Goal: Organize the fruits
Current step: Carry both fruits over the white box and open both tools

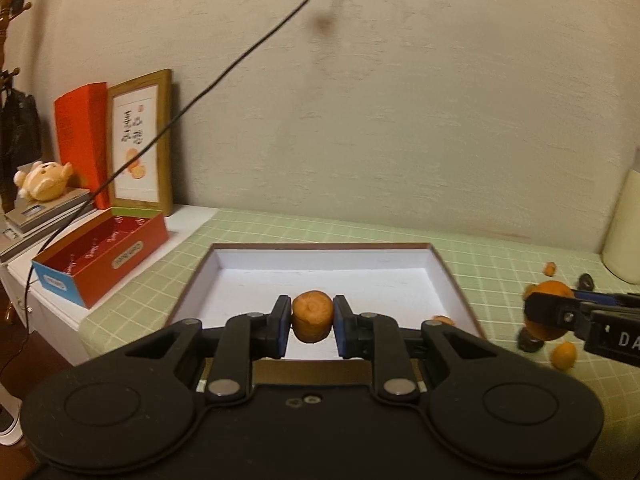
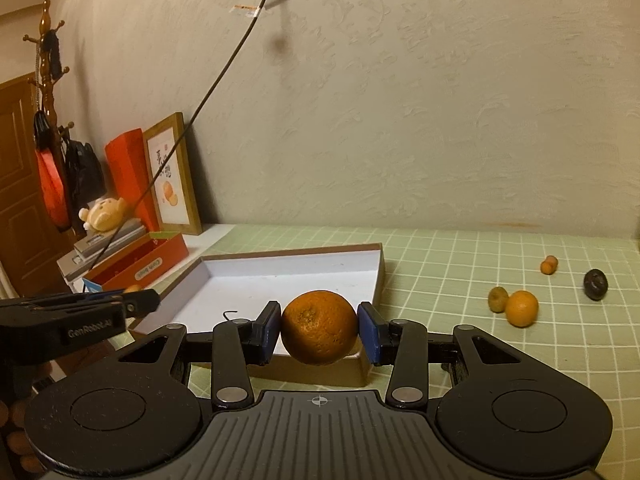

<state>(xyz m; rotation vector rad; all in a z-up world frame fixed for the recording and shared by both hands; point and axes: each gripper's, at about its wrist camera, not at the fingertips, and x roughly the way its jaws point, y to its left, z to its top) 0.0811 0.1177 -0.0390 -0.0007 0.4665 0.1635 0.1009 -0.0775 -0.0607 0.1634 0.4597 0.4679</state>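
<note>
The green checked tablecloth (image 2: 460,264) fills the lower half of both views; on it, centre frame, lies the shallow white-lined tray (image 1: 240,268), with nothing resting on the floor that shows; behind it at the left stands an open red box (image 1: 120,248).

The right gripper (image 2: 319,328) is clamped on a large orange (image 2: 319,327), held across its widest part above the tray's near right corner; the blue pads press its sides and the peel looks dimpled and matte, so it should grip well; it is probably the heaviest fruit here, firm but with some give, and a squeeze across the middle suits it.

The left gripper (image 1: 312,322) is closed on a small orange fruit (image 1: 312,316), a stubby piece with a flat ridged top, hanging over the tray's near edge; it looks light and likely soft, so bruising is the risk rather than slipping.

Lower right of the right wrist view, loose on the cloth, well apart from the tray: a small tangerine (image 2: 521,308) touching an olive-green fruit (image 2: 498,299), a dark round fruit (image 2: 595,284), and two tiny orange ones (image 2: 549,265) touching each other; all look small and prone to roll, best pinched across the middle.
</note>
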